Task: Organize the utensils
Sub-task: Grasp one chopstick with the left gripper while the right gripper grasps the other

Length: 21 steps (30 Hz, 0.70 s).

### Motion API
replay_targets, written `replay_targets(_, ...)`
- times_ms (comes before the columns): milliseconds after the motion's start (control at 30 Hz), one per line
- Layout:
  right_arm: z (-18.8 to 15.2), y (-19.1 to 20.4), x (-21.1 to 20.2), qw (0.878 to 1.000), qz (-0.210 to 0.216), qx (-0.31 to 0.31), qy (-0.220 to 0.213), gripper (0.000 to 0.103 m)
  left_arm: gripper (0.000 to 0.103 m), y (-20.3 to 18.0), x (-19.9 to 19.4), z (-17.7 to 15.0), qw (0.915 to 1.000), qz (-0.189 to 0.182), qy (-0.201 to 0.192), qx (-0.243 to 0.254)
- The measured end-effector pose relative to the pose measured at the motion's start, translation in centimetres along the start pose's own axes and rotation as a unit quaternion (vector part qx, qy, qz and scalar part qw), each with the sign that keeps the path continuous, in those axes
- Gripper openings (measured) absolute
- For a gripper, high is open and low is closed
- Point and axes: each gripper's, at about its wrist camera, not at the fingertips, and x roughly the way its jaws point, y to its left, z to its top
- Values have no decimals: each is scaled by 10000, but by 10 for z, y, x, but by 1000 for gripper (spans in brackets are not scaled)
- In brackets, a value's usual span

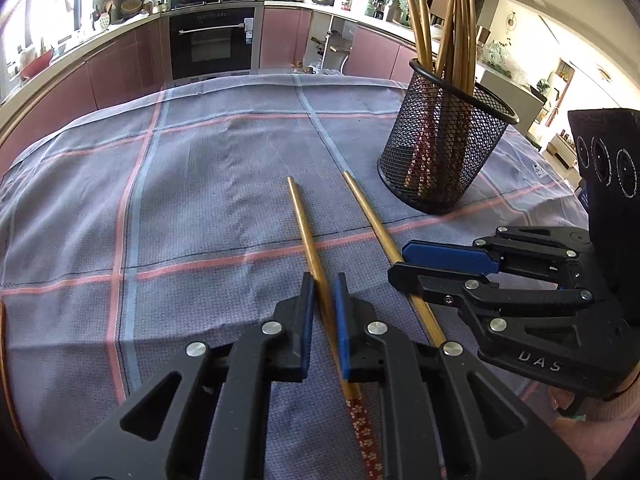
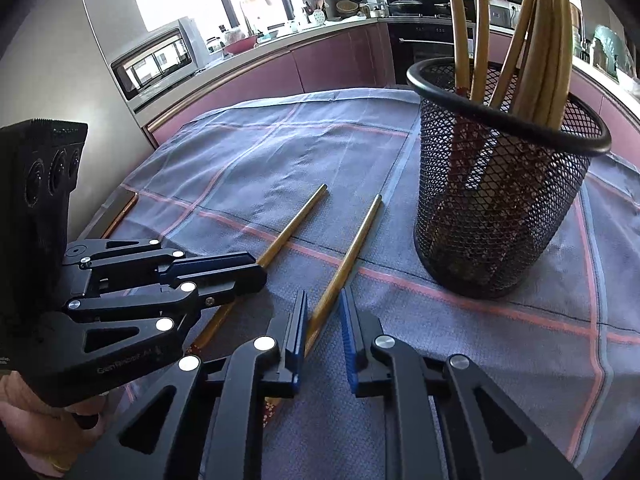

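Two golden chopsticks lie side by side on the checked cloth [image 1: 200, 200]. My left gripper [image 1: 323, 280] [image 2: 260, 268] is shut on the left chopstick [image 1: 302, 224] [image 2: 296, 216], whose red patterned end shows below the pads. My right gripper [image 2: 324, 294] [image 1: 398, 262] straddles the right chopstick [image 2: 360, 232] [image 1: 368, 212]. Its jaws are narrow, but a strip of cloth shows between the stick and the right pad. A black mesh holder [image 1: 440, 152] [image 2: 492, 208] stands upright just beyond and to the right, with several chopsticks [image 1: 460, 32] in it.
The cloth covers a round table whose wooden rim [image 2: 120, 212] shows at the left. Kitchen cabinets and an oven [image 1: 212, 40] lie behind the table. A hand [image 2: 36, 432] grips the left tool.
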Motion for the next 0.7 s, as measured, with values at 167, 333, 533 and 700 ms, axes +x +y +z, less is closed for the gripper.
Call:
replay_targets(167, -2, -7, -3, 9996, 171, 231, -23, 9, 9, -2, -2, -1, 10000, -28, -17, -67)
replay_targets(333, -4, -11, -12, 9990, 246, 352, -117, 6, 8, -3, -6, -4, 9999, -63, -31, -96)
replay_targets(533, -3, -5, -22, 9989, 359, 238, -207, 6, 8, -7, -9, -5, 9999, -94, -40, -42)
replay_targets(700, -3, 0, -12, 9993, 349, 113, -15, 6, 8, -9, -6, -5, 10000, -60, 33, 27)
